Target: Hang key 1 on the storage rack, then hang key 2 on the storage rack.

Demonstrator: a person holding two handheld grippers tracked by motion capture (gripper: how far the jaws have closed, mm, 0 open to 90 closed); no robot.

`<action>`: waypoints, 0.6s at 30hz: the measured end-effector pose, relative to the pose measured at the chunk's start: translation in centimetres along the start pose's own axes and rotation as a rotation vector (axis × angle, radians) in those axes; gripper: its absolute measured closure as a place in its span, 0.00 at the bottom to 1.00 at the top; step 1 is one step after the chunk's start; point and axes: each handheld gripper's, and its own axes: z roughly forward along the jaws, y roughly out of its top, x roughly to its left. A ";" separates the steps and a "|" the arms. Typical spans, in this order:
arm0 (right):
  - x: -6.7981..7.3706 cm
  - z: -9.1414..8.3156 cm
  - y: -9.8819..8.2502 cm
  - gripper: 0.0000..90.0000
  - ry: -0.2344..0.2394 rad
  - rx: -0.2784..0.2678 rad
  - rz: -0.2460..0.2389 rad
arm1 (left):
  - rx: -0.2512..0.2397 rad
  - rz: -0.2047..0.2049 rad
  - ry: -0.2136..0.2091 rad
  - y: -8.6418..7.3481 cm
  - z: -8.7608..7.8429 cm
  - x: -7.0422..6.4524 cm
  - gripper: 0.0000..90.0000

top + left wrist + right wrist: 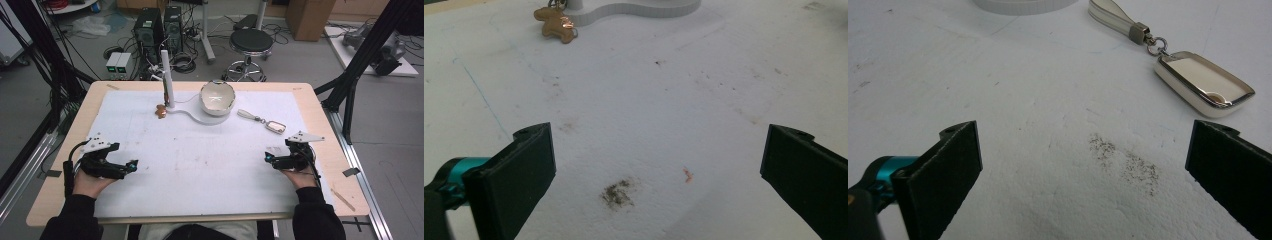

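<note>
High view: tabletop (60,165) with a white mat (190,150) over most of it, nothing picked up yet. At the far middle sits a white stand (166,80) with an upright post and a curved base, and a white bowl (217,97) on that base. Small brown charm (161,111) lies on the mat touching the base by the post. White key fob (275,126) with its strap lies on the mat right of the bowl, apart from it.

My left hand-held gripper (131,166) rests at the near left, jaws wide apart, holding nothing; its own view looks toward the charm (556,24), well off. My right hand-held gripper (269,158) rests at the near right, also wide open and empty; key fob (1204,84) is near, just beyond its far jaw.

Judgement: work is at the start. Both reaches and grasps are still to do.
</note>
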 end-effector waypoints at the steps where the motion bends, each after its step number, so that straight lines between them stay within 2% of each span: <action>1: -0.1 0.0 0.0 0.01 -0.001 0.002 0.000 | -0.008 0.006 -0.003 -0.1 -0.2 -0.2 0.02; 6: -0.3 0.0 -0.2 0.01 -0.004 0.006 0.011 | -0.013 0.039 -0.002 -0.8 -0.7 -0.7 0.02; 13: -0.2 0.0 -0.3 0.01 -0.007 0.011 0.008 | -0.005 0.033 0.006 -2.1 -1.0 -0.3 0.02; 18: -0.5 -0.4 0.0 0.01 -0.007 -0.032 0.024 | -0.006 0.039 0.001 -2.5 -1.0 -0.3 0.02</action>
